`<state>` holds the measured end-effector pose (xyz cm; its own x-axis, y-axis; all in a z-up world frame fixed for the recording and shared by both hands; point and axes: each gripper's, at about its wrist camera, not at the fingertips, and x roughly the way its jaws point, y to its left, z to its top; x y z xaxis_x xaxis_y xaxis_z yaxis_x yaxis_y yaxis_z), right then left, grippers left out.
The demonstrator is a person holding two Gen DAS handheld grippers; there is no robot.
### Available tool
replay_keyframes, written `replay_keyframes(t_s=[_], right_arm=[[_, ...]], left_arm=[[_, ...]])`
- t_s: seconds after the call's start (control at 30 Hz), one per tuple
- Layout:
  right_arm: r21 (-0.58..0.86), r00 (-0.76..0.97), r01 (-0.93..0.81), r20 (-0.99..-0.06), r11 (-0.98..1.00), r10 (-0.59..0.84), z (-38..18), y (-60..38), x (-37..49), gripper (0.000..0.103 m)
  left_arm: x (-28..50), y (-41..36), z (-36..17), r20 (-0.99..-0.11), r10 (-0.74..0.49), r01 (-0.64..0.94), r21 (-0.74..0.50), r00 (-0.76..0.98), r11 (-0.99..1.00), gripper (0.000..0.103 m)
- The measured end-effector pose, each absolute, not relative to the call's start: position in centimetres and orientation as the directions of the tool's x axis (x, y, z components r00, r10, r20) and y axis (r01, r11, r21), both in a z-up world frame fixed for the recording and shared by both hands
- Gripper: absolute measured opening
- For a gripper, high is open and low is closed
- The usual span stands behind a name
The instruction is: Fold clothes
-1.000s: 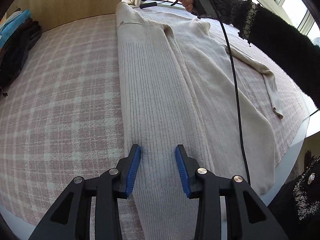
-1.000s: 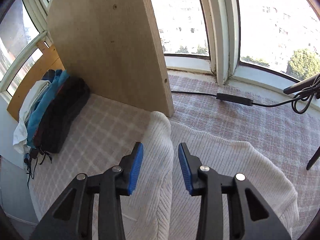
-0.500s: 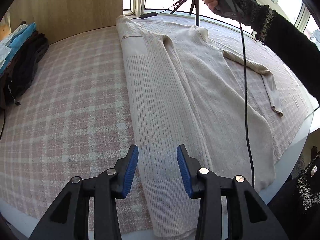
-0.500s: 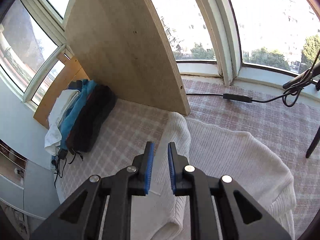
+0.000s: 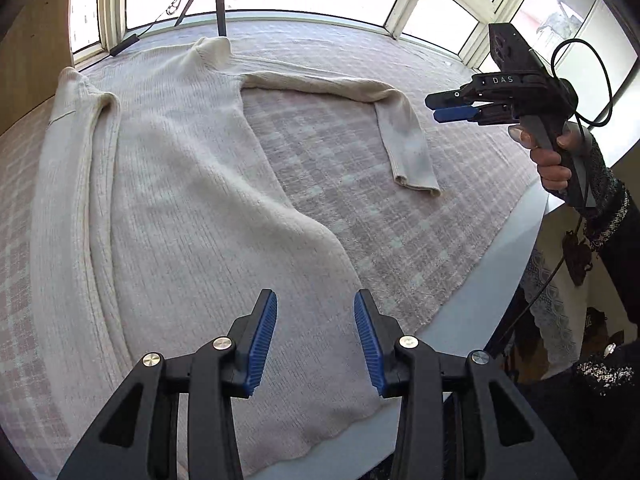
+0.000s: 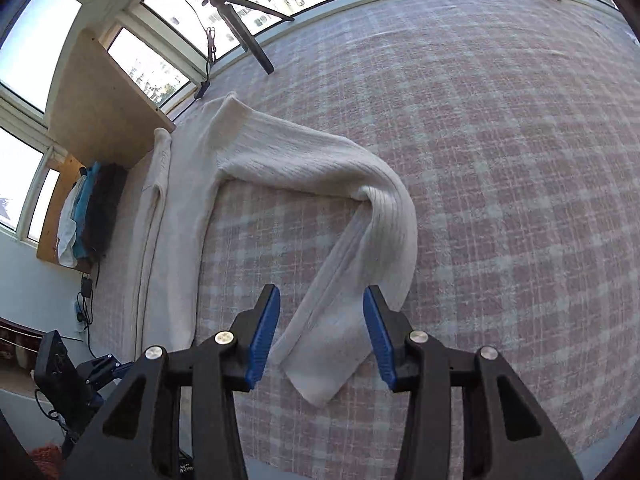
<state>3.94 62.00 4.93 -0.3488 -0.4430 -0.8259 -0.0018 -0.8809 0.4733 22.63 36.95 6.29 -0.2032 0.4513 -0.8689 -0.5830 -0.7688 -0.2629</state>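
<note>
Plaid bedcover (image 6: pixel 500 160) under cream sweater (image 5: pixel 180 200); both grippers gaping

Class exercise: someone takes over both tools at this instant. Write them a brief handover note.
Left tool: open, empty, over the sweater's hem.
Right tool: open, empty, above the cuff of the outstretched sleeve.
Sweater lies flat on the plaid cover; one sleeve is already folded along the body.
Left: fold the bent sleeve in, then fold the body.
</note>
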Motion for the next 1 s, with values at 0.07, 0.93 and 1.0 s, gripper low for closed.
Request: replay_keyframes(t_s=[0.07, 0.93, 1.0], right_arm=[[0.505, -0.326, 0.059, -0.805, -0.861, -0.495, 4.4, 59.3, 4.8, 0.043], [0.619, -0.192, 0.101, -0.756, -0.779, -0.626, 1.4, 50.2, -12.1, 0.011], [0.608, -0.3, 0.093, -0.738, -0.788, -0.605, 3.9, 53.9, -8.6, 0.028]], left_arm=[[24.0, 38.2, 5.4, -0.893, 0.415, -0.608, -0.232, -0.177, -0.759, 0.039], [25.6, 39.2, 5.0, -0.888, 0.44, -0.598, -0.279, -0.138, -0.751, 0.004], [25.5, 39.3, 5.8, -0.882, 0.446, -0.607, -0.272, -0.154, -0.747, 0.01]])
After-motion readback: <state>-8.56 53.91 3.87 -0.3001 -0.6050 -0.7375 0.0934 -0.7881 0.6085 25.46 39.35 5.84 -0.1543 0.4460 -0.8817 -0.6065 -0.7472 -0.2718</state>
